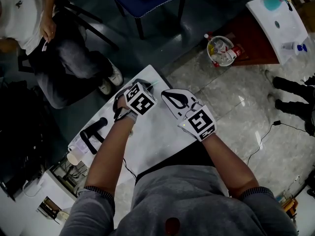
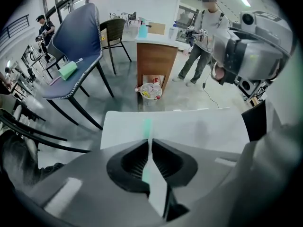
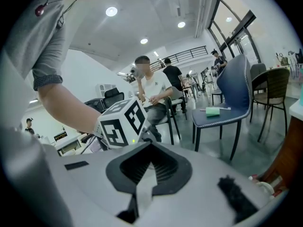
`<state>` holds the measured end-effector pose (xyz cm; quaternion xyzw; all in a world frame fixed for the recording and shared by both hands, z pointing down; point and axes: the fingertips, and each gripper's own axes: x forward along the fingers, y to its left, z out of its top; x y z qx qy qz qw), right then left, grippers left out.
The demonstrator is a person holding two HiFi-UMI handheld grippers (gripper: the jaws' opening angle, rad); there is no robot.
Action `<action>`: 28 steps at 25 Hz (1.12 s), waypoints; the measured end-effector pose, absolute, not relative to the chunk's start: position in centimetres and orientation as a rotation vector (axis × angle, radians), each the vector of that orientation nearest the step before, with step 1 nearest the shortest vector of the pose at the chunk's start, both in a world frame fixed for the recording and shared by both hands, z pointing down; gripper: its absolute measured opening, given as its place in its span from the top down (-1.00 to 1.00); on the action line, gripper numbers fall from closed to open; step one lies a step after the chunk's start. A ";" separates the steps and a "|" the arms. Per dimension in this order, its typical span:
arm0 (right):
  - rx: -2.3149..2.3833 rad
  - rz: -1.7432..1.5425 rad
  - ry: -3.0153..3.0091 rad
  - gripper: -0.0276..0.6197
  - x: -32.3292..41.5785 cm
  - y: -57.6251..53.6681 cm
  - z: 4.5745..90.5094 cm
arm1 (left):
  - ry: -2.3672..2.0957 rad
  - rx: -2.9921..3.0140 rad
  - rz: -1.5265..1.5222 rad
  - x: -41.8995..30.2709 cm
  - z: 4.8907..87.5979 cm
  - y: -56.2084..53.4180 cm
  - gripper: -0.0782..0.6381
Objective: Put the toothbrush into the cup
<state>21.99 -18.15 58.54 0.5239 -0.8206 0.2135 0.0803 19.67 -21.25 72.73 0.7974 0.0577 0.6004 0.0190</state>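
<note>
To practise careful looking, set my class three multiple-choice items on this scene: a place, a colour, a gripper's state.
1. Where does the green block lie? A on the blue chair; B on the floor; C in a gripper.
2. What colour is the table under the left gripper? A brown; B white; C blue.
3. The left gripper is: A wide open, empty; B out of view; C shut on the toothbrush.
Key: 1 A, it rests on the seat; 2 B, its top is white; 3 C, its jaws pinch the handle.

Blue chair (image 2: 72, 77), waste bin (image 2: 150, 91)
</note>
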 end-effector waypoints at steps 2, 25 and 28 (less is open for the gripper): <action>1.571 0.638 -2.457 0.87 22.2 -18.1 58.4 | 0.166 2.462 1.874 19.7 72.9 -21.3 0.70; 1.529 0.485 -2.538 0.87 22.5 -17.0 51.8 | -0.205 2.635 1.624 18.3 62.5 -19.9 0.71; 1.522 0.493 -2.551 0.87 22.4 -16.8 51.0 | -0.274 2.649 1.567 17.5 60.6 -19.6 0.71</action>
